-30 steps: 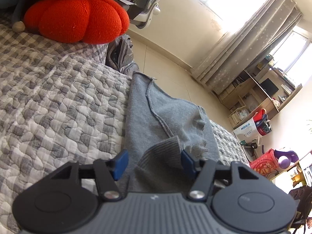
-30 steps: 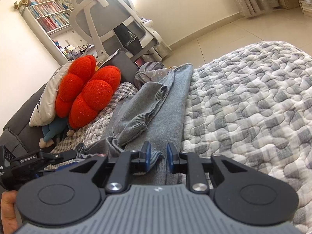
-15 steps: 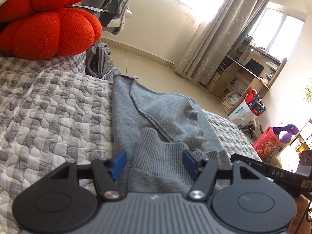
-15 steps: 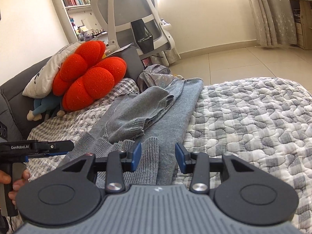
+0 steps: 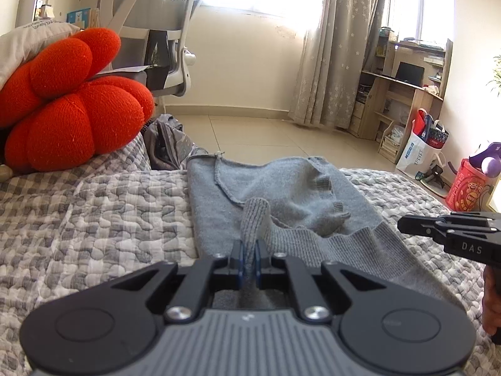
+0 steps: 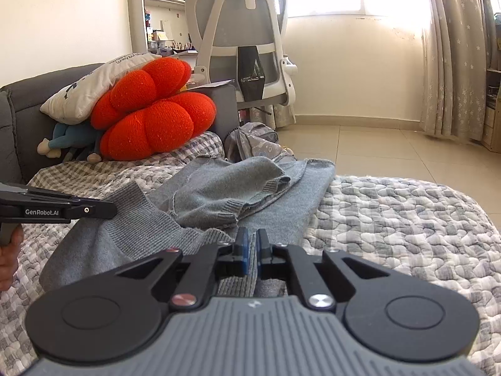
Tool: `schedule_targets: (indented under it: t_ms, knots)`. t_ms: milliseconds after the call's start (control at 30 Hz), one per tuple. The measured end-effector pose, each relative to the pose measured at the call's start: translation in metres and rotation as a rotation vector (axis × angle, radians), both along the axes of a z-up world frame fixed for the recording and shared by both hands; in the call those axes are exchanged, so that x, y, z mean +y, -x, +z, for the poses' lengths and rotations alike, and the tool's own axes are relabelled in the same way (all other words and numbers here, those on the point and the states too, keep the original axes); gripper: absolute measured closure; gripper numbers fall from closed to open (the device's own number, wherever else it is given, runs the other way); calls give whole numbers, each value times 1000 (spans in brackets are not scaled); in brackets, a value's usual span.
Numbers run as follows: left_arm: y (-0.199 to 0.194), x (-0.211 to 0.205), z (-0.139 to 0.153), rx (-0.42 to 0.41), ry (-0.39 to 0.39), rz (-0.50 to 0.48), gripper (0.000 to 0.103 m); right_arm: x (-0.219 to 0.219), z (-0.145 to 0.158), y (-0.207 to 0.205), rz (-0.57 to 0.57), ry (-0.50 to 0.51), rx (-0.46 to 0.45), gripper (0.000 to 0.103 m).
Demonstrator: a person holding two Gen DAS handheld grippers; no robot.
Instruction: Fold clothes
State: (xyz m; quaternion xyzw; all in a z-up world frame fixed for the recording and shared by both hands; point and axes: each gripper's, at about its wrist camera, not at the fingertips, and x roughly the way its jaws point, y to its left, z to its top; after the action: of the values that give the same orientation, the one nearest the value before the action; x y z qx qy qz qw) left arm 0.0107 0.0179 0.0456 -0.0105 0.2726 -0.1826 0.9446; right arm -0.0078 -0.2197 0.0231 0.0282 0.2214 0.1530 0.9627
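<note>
A grey knit sweater point(image 5: 281, 185) lies on the quilted bed point(image 5: 94, 219), its sleeves folded over the body and the ribbed hem nearest me. My left gripper point(image 5: 249, 250) is closing its jaws on the hem, and a ridge of ribbed fabric stands pinched between the blue pads. In the right wrist view the sweater point(image 6: 219, 188) is the same, and my right gripper point(image 6: 251, 241) is closing its jaws on the hem's other corner, fabric pressed between the pads. Each gripper shows in the other's view: the right gripper point(image 5: 407, 224) and the left gripper point(image 6: 109, 210).
A red flower cushion point(image 6: 150, 116) and a white pillow point(image 6: 94, 84) lean on the grey headboard at the left. A grey backpack point(image 6: 253, 144) and a white office chair point(image 6: 247, 40) stand beyond the bed's far edge. A wooden desk point(image 5: 404, 94) and bags line the right wall.
Both grippers have rolled level and gone from open around the hem to shut on it. The left one now pinches up a ridge of ribbed fabric.
</note>
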Motion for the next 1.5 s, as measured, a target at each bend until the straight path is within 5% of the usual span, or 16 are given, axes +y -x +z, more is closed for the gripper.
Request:
schedule_targets:
  t_ms: [267,333,633,700,767,933,1000,1100,1367,1500]
  knots:
    - [-4,3,-4,11,32,10,96,-2,-6,-10,28,-31,64,99]
    - [-7,6,-9,35,47,19,96,-2,-11,-12,25,-32,100,85]
    - [-5,12,-13,41,66,25,96,-5,-14,-14,65,-64,109,82]
    - [-5,13,-12,41,69,24,96,-10,-14,-15,72,-107,118,54]
    - [-6,13,-13,47,64,26,96,-11,-14,-14,91,-127,117,48]
    - [-8,8,-15,59,30,29,96,10,-14,-6,123,13,67,54]
    - [-6,8,-15,51,38,36,96,15,-14,-3,110,56,44,89]
    - [-4,9,-16,41,49,42,96,14,-14,-2,74,80,31,96]
    - [0,7,-1,-31,65,70,96,25,3,10,-3,182,-107,97]
    - [-15,-1,-12,-4,23,99,96,28,4,-5,-17,204,-93,97]
